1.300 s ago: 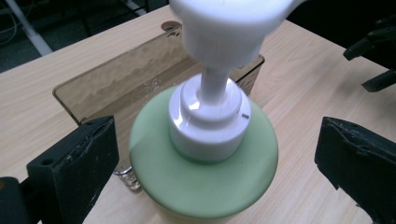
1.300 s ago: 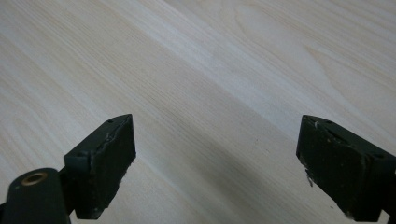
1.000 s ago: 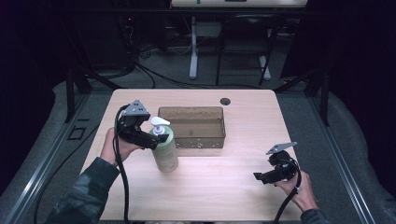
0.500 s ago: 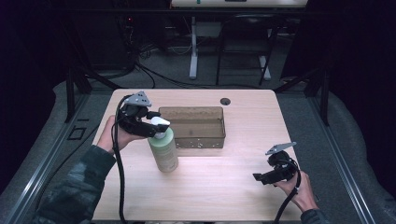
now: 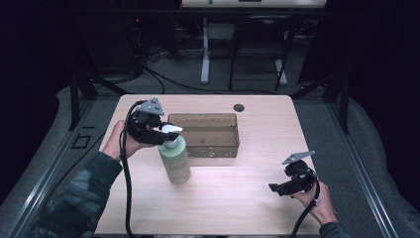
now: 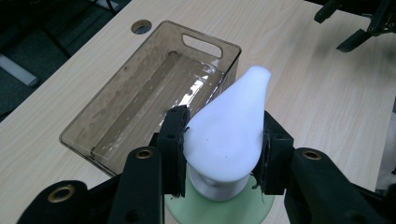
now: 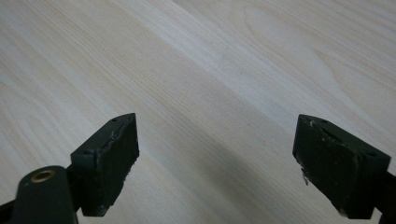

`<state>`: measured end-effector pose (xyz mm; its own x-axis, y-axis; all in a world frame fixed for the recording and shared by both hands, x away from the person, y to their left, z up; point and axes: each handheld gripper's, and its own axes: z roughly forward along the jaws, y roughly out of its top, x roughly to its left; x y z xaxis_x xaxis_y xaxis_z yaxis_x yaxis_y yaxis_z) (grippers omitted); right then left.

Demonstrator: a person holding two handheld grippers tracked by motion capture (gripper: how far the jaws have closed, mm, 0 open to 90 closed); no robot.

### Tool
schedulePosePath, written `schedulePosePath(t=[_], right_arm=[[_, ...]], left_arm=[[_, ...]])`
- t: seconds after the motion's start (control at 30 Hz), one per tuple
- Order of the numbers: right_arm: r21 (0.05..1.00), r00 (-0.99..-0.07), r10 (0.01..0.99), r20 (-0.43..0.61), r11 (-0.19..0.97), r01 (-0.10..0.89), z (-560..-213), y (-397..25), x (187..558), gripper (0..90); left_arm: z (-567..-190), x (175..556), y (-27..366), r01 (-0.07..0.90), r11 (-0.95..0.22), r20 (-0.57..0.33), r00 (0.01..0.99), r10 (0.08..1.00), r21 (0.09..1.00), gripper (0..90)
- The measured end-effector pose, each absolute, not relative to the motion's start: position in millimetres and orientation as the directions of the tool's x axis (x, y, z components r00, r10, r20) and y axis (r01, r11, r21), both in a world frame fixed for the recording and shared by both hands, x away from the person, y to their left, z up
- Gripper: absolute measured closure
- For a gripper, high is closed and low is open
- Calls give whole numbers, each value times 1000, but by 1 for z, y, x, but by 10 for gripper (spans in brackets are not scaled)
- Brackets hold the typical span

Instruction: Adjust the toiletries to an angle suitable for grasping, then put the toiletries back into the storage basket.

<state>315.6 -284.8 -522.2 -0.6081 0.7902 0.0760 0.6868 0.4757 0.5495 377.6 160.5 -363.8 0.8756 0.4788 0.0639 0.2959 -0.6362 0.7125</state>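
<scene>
Left hand-held gripper (image 6: 222,158) clamped on the white pump head (image 6: 229,135) of the green bottle (image 5: 175,159), standing upright just beside the brown bin (image 5: 205,135). Right hand-held gripper (image 7: 217,163) spread wide over bare pale-wood surface (image 5: 233,198). Dark room beyond, cables on the floor (image 5: 163,82).

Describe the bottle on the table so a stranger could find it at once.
Start at the wooden table and find the brown see-through bin near its middle. Just in front of the bin's left end stands the bottle, upright. It is pale green with a white pump head, which the left gripper clamps; nothing else there is green.
</scene>
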Motion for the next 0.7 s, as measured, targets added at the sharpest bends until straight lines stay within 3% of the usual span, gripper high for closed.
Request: schedulePosePath(t=[0.7], right_arm=[[548,-605,794,59,481,684,-522,-286,316,138]], left_arm=[[-358,379,158,320,-665,49,880,473,675,617]])
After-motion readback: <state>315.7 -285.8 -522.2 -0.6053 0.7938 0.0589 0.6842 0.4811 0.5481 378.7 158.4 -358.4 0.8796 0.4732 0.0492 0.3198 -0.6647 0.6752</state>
